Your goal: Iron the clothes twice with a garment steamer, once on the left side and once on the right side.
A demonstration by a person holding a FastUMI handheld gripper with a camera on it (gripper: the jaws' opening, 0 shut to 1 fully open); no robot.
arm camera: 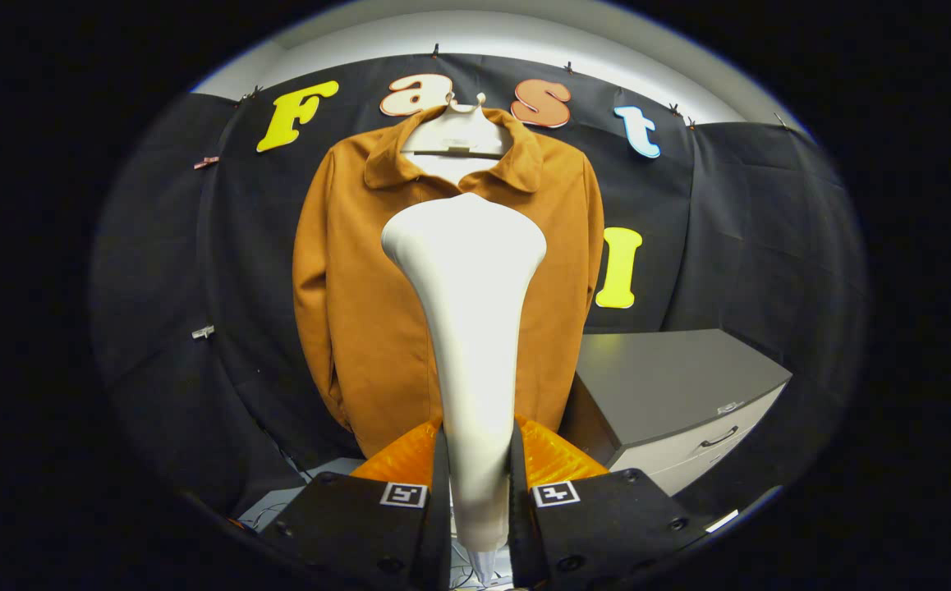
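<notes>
The jacket [360, 304] is a solid rusty orange-brown, no pattern at all, hanging on a white hanger [452, 135]. The garment steamer [466, 328], clamped between the fingers of the gripper [480, 460], is plain off-white. The cabinet [673, 386] has a dark grey top, a paler grey front and a dark handle.

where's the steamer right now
In the gripper view, the white garment steamer is clamped between the tongs, its handle between both fingers and its head raised in front of the middle of the brown jacket on the hanger.
</notes>
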